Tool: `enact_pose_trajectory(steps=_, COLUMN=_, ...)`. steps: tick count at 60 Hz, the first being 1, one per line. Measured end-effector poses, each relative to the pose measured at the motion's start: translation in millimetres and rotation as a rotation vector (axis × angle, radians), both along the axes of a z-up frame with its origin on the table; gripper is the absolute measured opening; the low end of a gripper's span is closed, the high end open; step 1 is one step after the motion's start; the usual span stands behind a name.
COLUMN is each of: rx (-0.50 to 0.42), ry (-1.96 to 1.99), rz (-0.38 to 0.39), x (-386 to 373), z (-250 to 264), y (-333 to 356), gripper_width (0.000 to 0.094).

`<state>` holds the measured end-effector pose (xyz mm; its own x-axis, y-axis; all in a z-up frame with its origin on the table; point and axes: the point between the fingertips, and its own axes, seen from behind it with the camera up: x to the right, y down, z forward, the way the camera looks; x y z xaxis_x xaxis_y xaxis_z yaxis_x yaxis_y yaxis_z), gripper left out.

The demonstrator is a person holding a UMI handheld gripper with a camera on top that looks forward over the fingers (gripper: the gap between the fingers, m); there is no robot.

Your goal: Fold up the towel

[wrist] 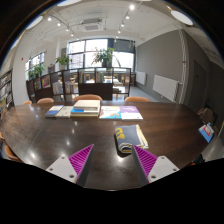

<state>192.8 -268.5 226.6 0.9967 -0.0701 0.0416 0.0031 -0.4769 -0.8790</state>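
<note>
A folded towel, grey and cream with a yellow and blue edge, lies on the dark wooden table just ahead of my right finger. My gripper is open and empty, held above the table. Its two purple pads stand wide apart with bare table between them. The towel lies slightly right of the gap, beyond the fingertips.
Books and papers lie in a row across the far side of the table. Chairs stand behind it. A blue item lies at the table's right end. Windows and plants fill the back of the room.
</note>
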Motion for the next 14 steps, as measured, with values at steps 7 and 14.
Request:
enact_pose_trajectory(steps=7, rx=-0.013, ry=0.013, rz=0.016, x=-10.3, z=-5.4, y=-14.2, gripper_width=0.0751)
enact_pose_trajectory(steps=14, rx=-0.02, ry=0.004, rz=0.007, x=-12.5, z=-7.2, y=-18.0, gripper_width=0.0754)
